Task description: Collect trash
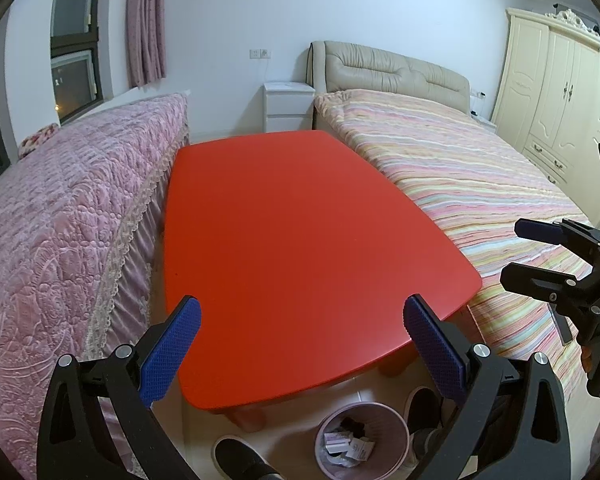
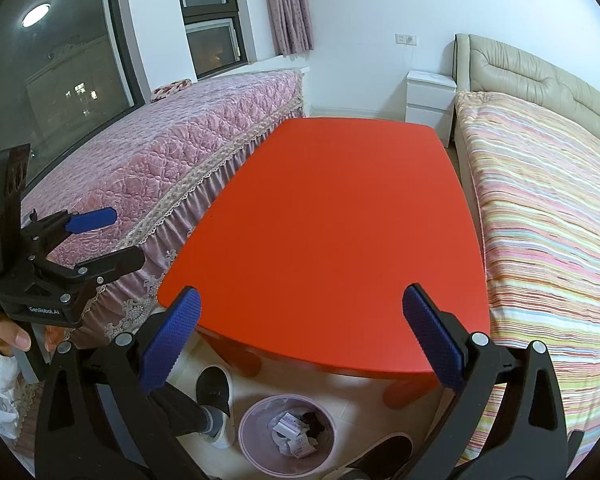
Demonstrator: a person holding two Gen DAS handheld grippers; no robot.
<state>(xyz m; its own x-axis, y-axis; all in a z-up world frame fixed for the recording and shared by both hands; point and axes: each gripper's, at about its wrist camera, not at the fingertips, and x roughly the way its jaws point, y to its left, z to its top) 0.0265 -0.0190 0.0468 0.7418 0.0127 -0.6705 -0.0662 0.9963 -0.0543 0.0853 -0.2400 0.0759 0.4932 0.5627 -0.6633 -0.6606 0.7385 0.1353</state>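
Knurled blue tool pads (image 1: pixel 171 354), glossy red table (image 1: pixel 300 232)

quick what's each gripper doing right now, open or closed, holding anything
Left gripper: open, holding nothing, above the near edge of the red table.
Right gripper: open, holding nothing.

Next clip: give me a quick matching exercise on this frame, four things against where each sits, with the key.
Things:
1. round pink wastebasket
2. white bedside cabinet
3. quilted pink bedspread
4. striped multicolour blanket

Places:
A. on the bed with the beige padded headboard
B. on the floor at the near end of the red table
C. against the far wall, beside the headboard
D. under the window, left of the table

Pairs: 1-B, 2-C, 3-D, 4-A
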